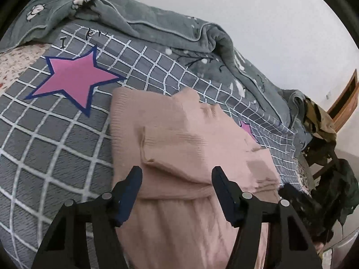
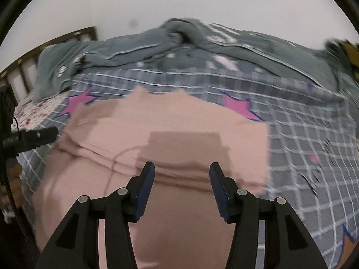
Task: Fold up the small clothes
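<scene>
A pink knit garment point(image 1: 179, 139) lies on the bed, its near part folded over itself with a ribbed edge across it. In the left wrist view my left gripper point(image 1: 177, 172) is open just above the folded part, holding nothing. The other gripper's black tip point(image 1: 294, 192) shows at the garment's right edge. In the right wrist view the garment point(image 2: 179, 121) fills the middle, blurred by motion. My right gripper point(image 2: 181, 168) is open over the fold line, empty. The left gripper's black body point(image 2: 31, 139) shows at the garment's left edge.
The bed has a grey checked cover point(image 1: 56, 134) with pink stars point(image 1: 76, 78). A rumpled grey-green blanket point(image 1: 145, 22) lies along the far side by the white wall. Dark clothes hang on a chair point(image 1: 325, 157) at the right. A wooden headboard point(image 2: 44, 44) stands at the left.
</scene>
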Motion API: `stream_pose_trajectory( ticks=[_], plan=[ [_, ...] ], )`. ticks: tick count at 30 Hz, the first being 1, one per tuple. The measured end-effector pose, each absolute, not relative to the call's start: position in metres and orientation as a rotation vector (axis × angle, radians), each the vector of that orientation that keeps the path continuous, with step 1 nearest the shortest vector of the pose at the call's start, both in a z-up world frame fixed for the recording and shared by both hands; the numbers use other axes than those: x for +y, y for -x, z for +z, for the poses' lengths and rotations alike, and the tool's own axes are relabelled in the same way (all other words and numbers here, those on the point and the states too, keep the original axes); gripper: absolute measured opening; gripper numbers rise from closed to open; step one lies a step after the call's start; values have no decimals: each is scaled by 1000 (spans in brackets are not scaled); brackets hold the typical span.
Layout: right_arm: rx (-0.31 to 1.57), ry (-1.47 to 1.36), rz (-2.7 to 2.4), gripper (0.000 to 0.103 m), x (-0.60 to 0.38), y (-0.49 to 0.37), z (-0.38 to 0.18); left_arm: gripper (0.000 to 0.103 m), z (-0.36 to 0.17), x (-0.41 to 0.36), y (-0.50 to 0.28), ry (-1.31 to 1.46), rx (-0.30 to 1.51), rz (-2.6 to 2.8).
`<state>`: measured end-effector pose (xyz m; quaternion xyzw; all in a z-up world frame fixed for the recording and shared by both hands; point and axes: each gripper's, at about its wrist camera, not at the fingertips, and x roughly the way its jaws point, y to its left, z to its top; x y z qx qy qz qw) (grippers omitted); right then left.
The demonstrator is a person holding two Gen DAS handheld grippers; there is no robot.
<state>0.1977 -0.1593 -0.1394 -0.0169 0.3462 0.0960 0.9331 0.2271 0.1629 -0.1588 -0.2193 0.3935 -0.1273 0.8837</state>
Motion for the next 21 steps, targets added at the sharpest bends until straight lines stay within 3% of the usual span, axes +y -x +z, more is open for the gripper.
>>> stream_pose_trajectory(
  ticks=[4, 5, 7, 8, 11, 14, 16, 21],
  plan=[
    [725, -41, 173, 50, -190, -190, -151, 46, -169, 153, -244, 472, 870, -224],
    [729, -66, 171, 50, -197, -188, -155, 38, -174, 151, -249, 483, 890, -211],
    [732, -86, 169, 50, -203, -187, -159, 11, -179, 148, -257, 464, 906, -168],
    [735, -90, 168, 50, -206, -187, -161, 6, -178, 147, -259, 442, 900, -160],
    [726, -93, 151, 50, -212, -187, -162, 6, -159, 150, -250, 417, 802, -153],
    [701, -109, 134, 50, -219, -188, -159, 7, -160, 147, -248, 338, 825, -90],
    [700, -115, 122, 50, -221, -195, -159, 10, -177, 145, -249, 325, 889, -73],
    [700, -124, 82, 50, -225, -220, -158, 18, -169, 149, -240, 283, 836, -31]
  ],
)
